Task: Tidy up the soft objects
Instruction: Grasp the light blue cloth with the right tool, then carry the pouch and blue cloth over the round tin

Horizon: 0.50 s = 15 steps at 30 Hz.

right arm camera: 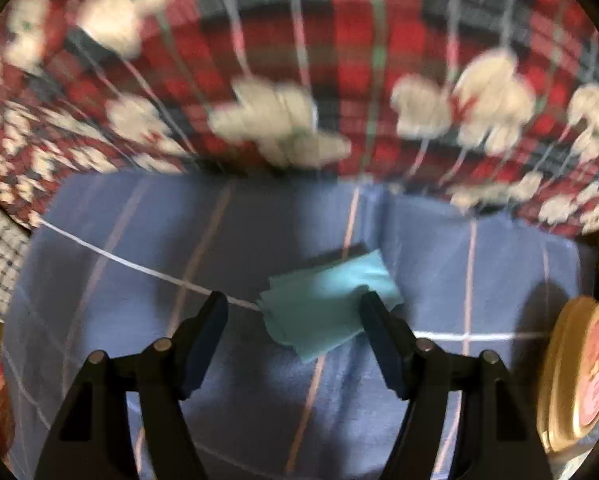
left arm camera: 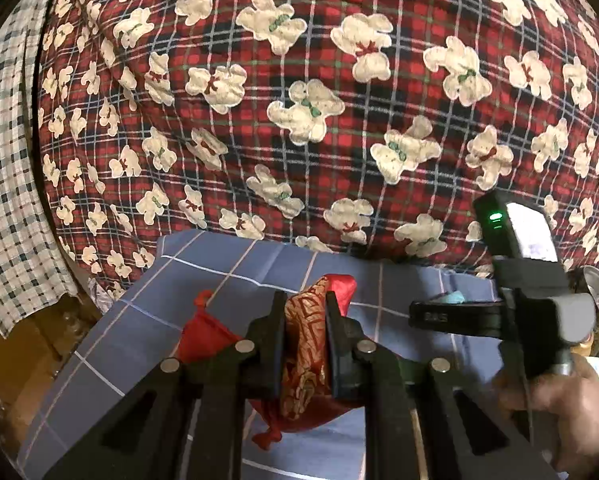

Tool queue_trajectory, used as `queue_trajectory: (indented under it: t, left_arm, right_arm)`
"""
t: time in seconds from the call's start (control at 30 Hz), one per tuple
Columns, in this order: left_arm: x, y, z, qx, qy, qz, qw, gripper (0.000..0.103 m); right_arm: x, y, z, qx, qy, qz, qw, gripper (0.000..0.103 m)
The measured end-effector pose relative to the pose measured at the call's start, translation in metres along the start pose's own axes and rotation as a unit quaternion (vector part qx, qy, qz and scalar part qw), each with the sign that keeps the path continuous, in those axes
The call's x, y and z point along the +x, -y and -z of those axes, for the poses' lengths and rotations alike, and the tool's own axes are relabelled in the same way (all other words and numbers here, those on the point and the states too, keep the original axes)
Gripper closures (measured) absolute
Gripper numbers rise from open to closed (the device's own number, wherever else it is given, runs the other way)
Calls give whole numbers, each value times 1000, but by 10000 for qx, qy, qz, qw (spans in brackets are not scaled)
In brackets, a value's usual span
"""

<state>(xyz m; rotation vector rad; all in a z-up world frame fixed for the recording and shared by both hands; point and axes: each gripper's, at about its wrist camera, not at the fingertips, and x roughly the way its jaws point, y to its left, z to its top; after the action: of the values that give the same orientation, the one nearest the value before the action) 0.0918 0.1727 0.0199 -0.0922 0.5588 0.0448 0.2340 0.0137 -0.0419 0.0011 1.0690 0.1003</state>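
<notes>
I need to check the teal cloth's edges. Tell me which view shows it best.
The right wrist view: the teal cloth lies whole on the blue sheet, ahead of the open right gripper, though blurred. The left wrist view shows only a sliver behind the right gripper's finger.

No legible text or labels

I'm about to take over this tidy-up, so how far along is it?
Nothing looks put away yet. In hand: the left gripper is shut on the red pouch. The right gripper is open over the teal cloth, not gripping. Left: grab the cloth, place both.
</notes>
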Motion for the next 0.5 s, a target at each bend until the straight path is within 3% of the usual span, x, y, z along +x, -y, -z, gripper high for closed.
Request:
queue_trajectory:
  t: [0.07, 0.13, 0.17, 0.2, 0.33, 0.5]
  left_arm:
    - [1, -1, 0, -17, -29, 7, 10000, 84]
    - [2, -2, 0, -53, -47, 3, 10000, 84]
    - [2, -3, -1, -75, -49, 16, 10000, 84]
    - [2, -3, -1, -102, -56, 43, 9999, 84]
    - [1, 1, 0, -51, -6, 46, 10000, 84]
    - [-2, 1, 0, -68, 72, 91, 9999, 84]
  right_arm:
    - [3, -8, -2, -220, -22, 277, 9994, 38]
    - [1, -11, -1, -390, 22, 532, 9978, 64]
    - [0, -10, 0, -411, 39, 463, 9981, 85]
    - [-2, -6, 0, -392, 42, 356, 9986, 91]
    - [-19, 15, 5, -227, 170, -150, 9995, 94]
    - [-90, 32, 36, -409, 1186, -957, 9875, 94]
